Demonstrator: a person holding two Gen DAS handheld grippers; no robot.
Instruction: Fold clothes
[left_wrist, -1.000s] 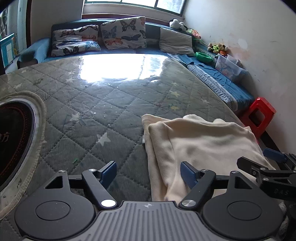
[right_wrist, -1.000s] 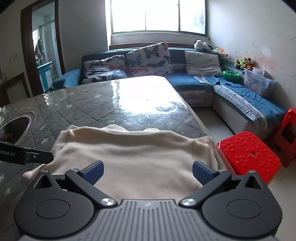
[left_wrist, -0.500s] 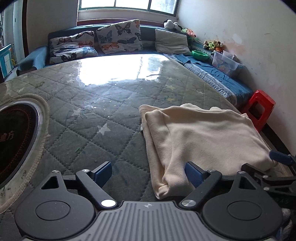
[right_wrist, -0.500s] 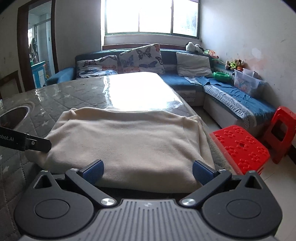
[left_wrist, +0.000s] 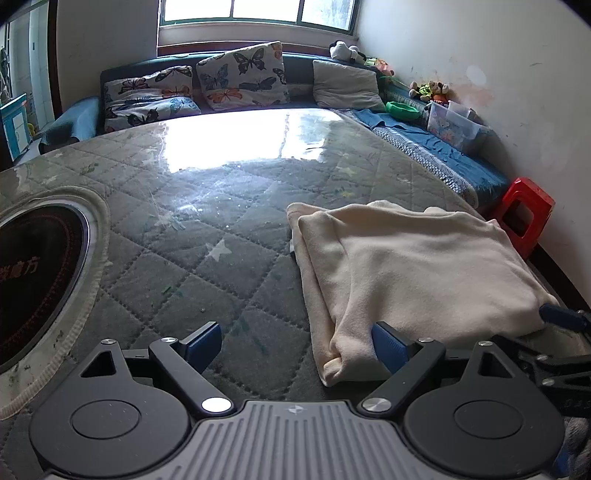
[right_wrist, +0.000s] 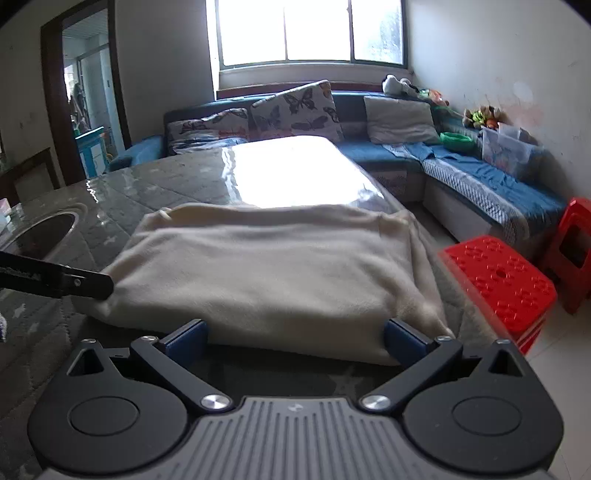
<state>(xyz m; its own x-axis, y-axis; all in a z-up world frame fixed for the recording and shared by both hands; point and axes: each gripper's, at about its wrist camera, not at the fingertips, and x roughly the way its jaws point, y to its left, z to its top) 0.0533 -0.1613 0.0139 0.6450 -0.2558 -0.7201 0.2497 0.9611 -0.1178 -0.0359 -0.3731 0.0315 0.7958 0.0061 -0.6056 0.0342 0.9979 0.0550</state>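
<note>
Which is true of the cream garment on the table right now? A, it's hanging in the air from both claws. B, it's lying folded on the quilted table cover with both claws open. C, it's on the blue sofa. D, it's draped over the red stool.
B: the cream garment lies folded on the quilted table cover, with the left claw and right claw both open and holding nothing.

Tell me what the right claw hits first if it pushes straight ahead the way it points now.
Most likely the near folded edge of the cream garment, which lies just past the open right claw and fills the space between its fingers. How far above the quilted table the claw sits is unclear, so it could slide over the top.
</note>
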